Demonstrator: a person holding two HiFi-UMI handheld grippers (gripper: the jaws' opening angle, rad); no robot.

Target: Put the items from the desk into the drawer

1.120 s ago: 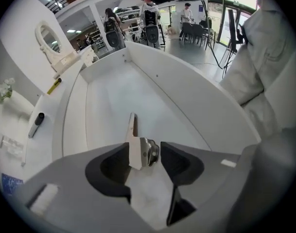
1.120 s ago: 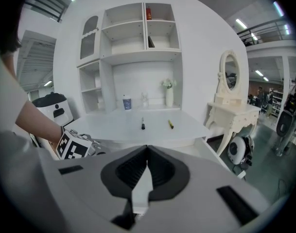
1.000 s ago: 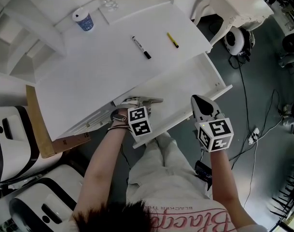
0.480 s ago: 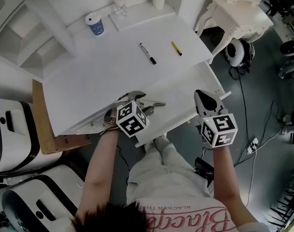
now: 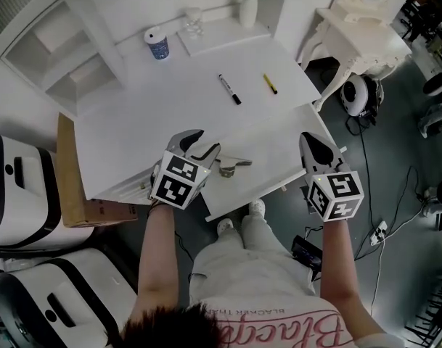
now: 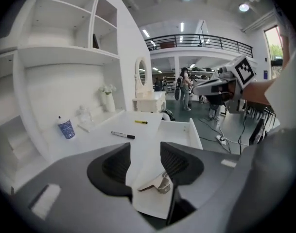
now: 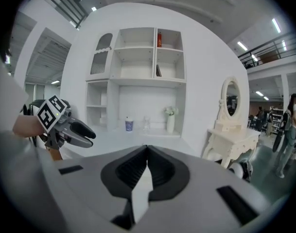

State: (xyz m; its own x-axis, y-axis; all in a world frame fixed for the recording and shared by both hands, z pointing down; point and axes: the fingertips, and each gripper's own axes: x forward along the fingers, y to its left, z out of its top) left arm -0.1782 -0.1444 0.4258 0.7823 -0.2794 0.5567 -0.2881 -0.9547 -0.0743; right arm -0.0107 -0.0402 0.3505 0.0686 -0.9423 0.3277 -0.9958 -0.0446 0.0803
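A small metal tool [image 5: 232, 167] lies in the open white drawer [image 5: 279, 133], and it shows below my left jaws in the left gripper view [image 6: 156, 182]. My left gripper [image 5: 195, 145] hangs above the drawer's left end, open; its jaws have just been closing a little with nothing between them [image 6: 145, 149]. A black marker [image 5: 230, 89] and a yellow pen [image 5: 270, 84] lie on the desk top [image 5: 148, 114]. My right gripper [image 5: 313, 149] is shut and empty over the drawer's right end [image 7: 147, 149].
A blue-patterned cup [image 5: 157, 44], a glass piece [image 5: 194, 22] and a vase of flowers [image 5: 249, 6] stand at the back of the desk. White shelves [image 5: 68, 56] rise at the left. A cardboard box [image 5: 72, 187] and cables [image 5: 373, 122] lie on the floor.
My left gripper rose out of the drawer and rolled, leaving the metal tool lying there. My right gripper lifted a little.
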